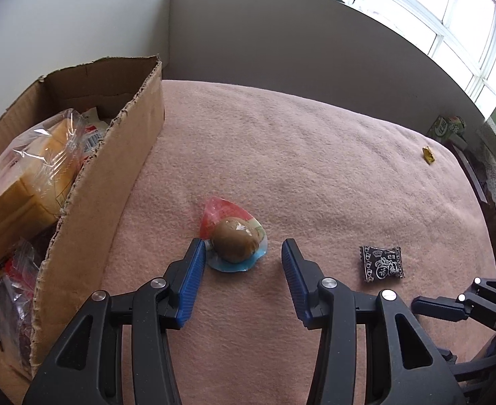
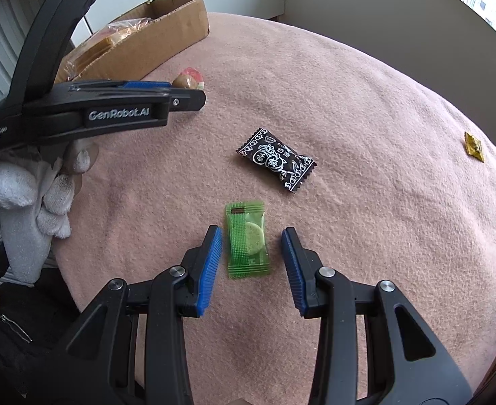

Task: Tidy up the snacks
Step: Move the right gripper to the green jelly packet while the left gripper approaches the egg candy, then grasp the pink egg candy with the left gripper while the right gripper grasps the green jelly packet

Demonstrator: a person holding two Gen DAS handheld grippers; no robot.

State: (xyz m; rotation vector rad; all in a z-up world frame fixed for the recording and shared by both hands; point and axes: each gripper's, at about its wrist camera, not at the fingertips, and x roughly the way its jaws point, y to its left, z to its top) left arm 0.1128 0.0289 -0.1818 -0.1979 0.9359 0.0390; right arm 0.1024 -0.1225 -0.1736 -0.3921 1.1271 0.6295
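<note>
Left gripper: blue pads parted, nothing clamped. The left pad stands at the rim of the wrapped brown egg-shaped snack, possibly touching its wrapper; the right pad is well clear of it. The snack lies on the pink blanket, slightly left of the gap's centre, with the cardboard box close beside it on the left. The box already holds a bagged loaf and other packets.

Right gripper: pads likewise released, straddling the green wrapped wafer without pressing it. Further out lie a black sweet wrapper and, near the far edge, a small yellow packet. A gloved hand carries the left tool in the right wrist view.

Assessment: both tools appear staged for a pick; neither item is lifted.

Recommendations:
- Left: shift slightly left so the egg sits centred, then lower until the pads flank its widest part. The rounded body may squirt out if pinched high or on the loose film alone.
- Right: the wafer is flat; bring the pads down to the blanket and close across its narrow width, gently, to avoid cracking it.
- Carry each item over the torn box wall before releasing.
</note>
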